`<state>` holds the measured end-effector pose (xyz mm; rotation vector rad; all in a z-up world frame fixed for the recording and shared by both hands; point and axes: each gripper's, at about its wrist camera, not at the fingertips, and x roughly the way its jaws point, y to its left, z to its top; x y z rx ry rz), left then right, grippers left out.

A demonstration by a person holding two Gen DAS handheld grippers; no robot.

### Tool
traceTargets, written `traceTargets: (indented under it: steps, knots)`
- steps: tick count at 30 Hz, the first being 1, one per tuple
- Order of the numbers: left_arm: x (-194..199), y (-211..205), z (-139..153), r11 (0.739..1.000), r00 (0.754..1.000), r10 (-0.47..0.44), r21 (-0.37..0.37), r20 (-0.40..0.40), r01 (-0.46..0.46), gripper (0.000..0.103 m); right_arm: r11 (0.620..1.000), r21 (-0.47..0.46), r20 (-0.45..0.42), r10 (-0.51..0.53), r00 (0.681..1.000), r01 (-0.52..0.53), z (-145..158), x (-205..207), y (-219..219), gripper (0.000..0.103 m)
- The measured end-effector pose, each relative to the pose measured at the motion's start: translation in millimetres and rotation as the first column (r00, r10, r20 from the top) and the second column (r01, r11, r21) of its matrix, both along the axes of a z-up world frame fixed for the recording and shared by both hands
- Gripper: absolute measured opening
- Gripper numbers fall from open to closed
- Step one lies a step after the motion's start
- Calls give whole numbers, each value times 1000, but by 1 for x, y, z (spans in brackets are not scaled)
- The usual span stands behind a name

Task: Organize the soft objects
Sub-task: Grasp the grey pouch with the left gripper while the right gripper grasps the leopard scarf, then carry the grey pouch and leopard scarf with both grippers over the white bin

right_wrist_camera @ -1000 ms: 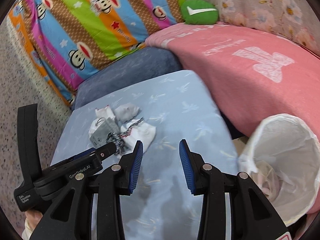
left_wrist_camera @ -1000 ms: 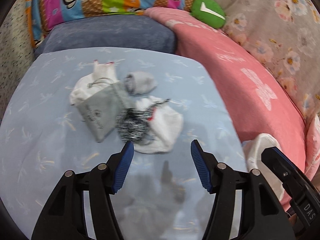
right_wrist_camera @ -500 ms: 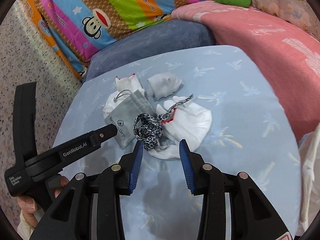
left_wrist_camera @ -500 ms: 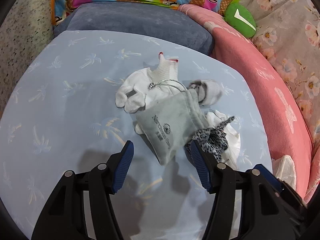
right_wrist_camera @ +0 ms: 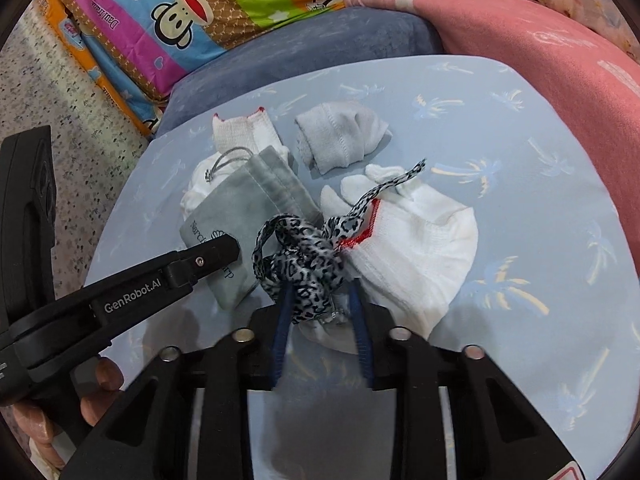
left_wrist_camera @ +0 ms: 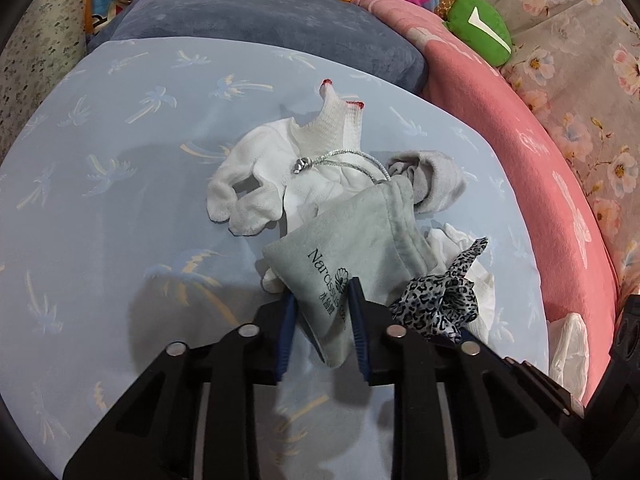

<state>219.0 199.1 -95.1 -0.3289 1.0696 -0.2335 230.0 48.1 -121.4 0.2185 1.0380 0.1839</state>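
Note:
A pile of soft things lies on a light blue palm-print surface (left_wrist_camera: 120, 160). A grey drawstring pouch (left_wrist_camera: 352, 248) rests on a white glove (left_wrist_camera: 256, 184) with a red-trimmed cuff. My left gripper (left_wrist_camera: 321, 304) is closing its jaws on the pouch's near corner, and the blue pads pinch it. A leopard-print fabric band (right_wrist_camera: 308, 256) lies across a second white glove (right_wrist_camera: 416, 248). My right gripper (right_wrist_camera: 320, 300) is closing its jaws on that band, which bunches between the pads. A rolled grey sock (right_wrist_camera: 340, 136) sits behind, apart from both grippers.
A dark blue cushion (left_wrist_camera: 260, 20) borders the far edge and a pink blanket (left_wrist_camera: 540, 160) the right side. A green plush (left_wrist_camera: 480, 28) lies on it. A white plastic bag (left_wrist_camera: 568, 344) stands at the lower right. A hand (right_wrist_camera: 100, 380) holds the left gripper's handle.
Both grippers came down and forward onto the pile. Their jaws narrowed, the left around the grey pouch's corner, the right around the leopard-print band.

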Motion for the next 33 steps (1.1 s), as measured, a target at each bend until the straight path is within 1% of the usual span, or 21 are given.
traceTargets:
  steps: [1,2,4,10,20,27,33]
  knots:
    - [0,0,0,1000,1000,-3,-5,-3,3,15,1000,4,-5,1,1000,-1,-2,0,0,11]
    - [-1,-1,0,1000,1000,-5,-6,-3,5,12,1000,8,-7,-1,1000,1,-3,0,0,11]
    - [-3,-1,2,1000,1000,-6,0,4,6,10,1000,12,-5,1,1000,-1,-2,-2,0,4]
    - [-13,-6,19,1000,999,-10,-3,38,10,7,1000,24,40,-13,999,12,19,-12,-5,3]
    - [-35,-31,55,999,993,-45,-5,112,45,5,997,55,155,-63,986,55,73,-43,-29,2]
    - [-52,-61,82,995,980,-98,7,175,99,5,993,76,231,-109,967,94,109,-73,-56,2]
    - [-68,-93,105,987,961,-156,17,230,157,5,985,92,287,-165,944,144,136,-102,-89,2]
